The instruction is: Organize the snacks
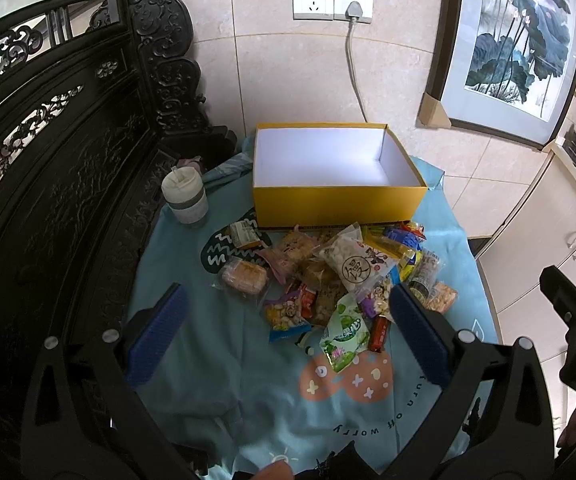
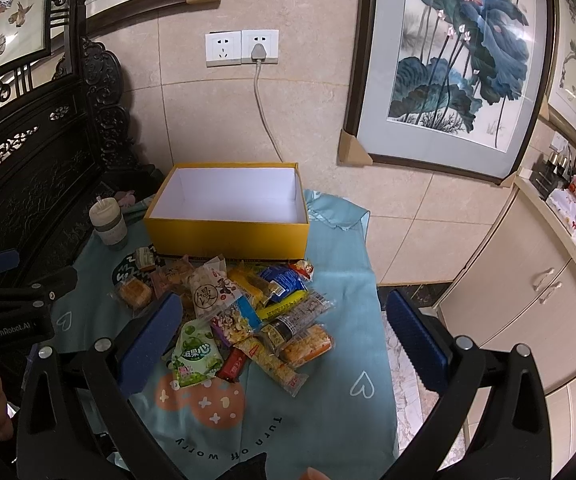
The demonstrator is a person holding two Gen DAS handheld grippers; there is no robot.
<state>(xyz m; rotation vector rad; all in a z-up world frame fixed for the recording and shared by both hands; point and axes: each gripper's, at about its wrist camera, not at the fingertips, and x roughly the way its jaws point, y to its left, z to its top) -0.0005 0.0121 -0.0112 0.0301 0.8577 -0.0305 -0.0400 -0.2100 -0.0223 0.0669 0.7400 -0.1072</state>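
Both hand-held grippers hover above the near edge of the surface [image 2: 340, 280], which is draped in a light blue printed cloth [image 1: 223, 360].

Left hand-held gripper [image 1: 288, 320]: blue-padded fingers spread wide apart, holding nothing. Its right finger overlaps the near-right edge of the snack pile in view; contact cannot be told.

Right hand-held gripper [image 2: 283, 328]: fingers likewise wide apart and empty. Its left finger sits in front of the pile's left side, and its right finger hangs beyond the cloth's right edge, over the floor.

Snack pile [image 1: 328, 276]: a loose heap of wrapped packets lying on the cloth, just in front of the yellow box [image 1: 338, 200] and touching or nearly touching its front wall. Nearest the grippers lies a green packet [image 2: 195, 354]; a white packet with a large black character [image 1: 354, 266] lies on top near the centre; a clear-wrapped pastry [image 1: 243, 276] rests at the pile's left, slightly apart.

The yellow box is open, its white interior bare. A lidded cup [image 1: 185, 196] stands upright left of the box. A grey cable [image 2: 265, 116] runs from the wall socket down behind the box.
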